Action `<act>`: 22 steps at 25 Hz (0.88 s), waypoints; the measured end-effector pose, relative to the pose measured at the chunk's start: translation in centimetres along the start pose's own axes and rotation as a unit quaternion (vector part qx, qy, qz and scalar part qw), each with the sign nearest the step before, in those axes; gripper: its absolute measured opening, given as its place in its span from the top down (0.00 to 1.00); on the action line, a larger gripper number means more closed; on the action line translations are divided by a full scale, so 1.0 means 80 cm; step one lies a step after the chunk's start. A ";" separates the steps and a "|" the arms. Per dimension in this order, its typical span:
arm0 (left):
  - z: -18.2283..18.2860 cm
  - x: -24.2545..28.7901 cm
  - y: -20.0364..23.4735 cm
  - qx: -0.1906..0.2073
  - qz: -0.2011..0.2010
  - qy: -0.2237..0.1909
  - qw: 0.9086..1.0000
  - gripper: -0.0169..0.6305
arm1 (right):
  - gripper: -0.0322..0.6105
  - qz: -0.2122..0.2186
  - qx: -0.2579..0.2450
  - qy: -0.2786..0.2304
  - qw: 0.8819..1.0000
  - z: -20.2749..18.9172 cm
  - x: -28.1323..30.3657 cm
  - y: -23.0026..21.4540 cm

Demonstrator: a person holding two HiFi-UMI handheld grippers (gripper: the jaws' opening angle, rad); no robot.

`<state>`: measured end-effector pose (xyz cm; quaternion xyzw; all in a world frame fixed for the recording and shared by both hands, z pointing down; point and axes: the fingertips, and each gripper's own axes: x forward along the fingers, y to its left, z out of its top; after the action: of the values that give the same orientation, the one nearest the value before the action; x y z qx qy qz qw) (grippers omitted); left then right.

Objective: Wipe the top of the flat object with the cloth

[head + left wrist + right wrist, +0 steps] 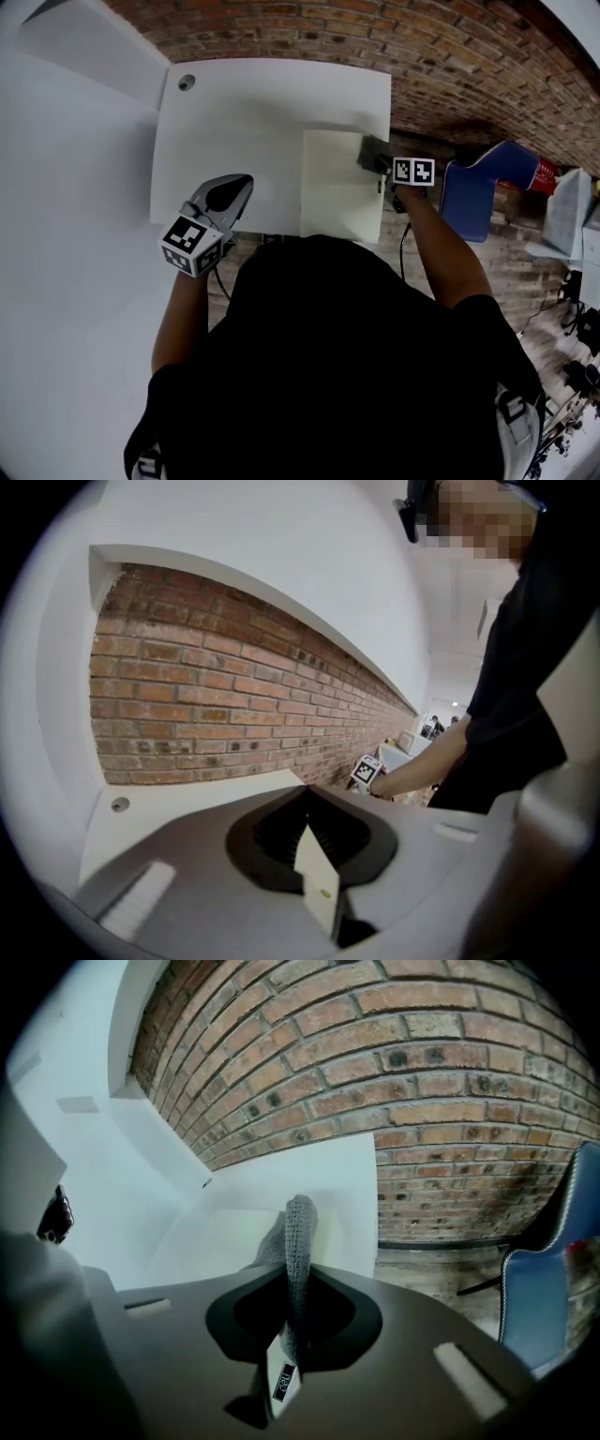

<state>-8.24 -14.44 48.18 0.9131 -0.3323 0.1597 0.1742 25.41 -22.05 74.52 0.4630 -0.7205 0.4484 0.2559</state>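
Note:
A pale cream flat board (pixel 333 192) lies on the right part of the white table (pixel 244 112), reaching its front edge. My right gripper (pixel 382 167) is shut on a grey knitted cloth (pixel 372 152), which sits at the board's far right corner. In the right gripper view the cloth (pixel 299 1237) stands up between the shut jaws, with the board (pixel 225 1232) just beyond it. My left gripper (pixel 232 192) is shut and holds nothing; it rests over the table's front edge, left of the board. Its closed jaws (pixel 311 841) point toward the brick wall.
A round cable hole (pixel 187 82) is in the table's far left corner. A brick wall (pixel 450 66) runs behind the table. A blue chair (pixel 483 187) stands to the right, beyond the table's right edge. A white wall (pixel 66 234) borders the left side.

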 end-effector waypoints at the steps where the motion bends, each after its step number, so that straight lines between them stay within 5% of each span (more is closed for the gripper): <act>1: 0.000 0.001 -0.002 0.002 -0.002 -0.001 1.000 0.97 | 0.94 -0.001 0.001 -0.001 1.000 -0.001 -0.001 -0.002; 22: 0.000 0.005 -0.014 0.005 -0.009 -0.001 1.000 0.97 | 0.94 -0.010 -0.003 -0.022 1.000 0.010 -0.034 -0.023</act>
<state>-7.18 -13.86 48.07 0.9171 -0.3233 0.1586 0.1709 28.25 -21.89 72.77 0.4797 -0.7224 0.4332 0.2455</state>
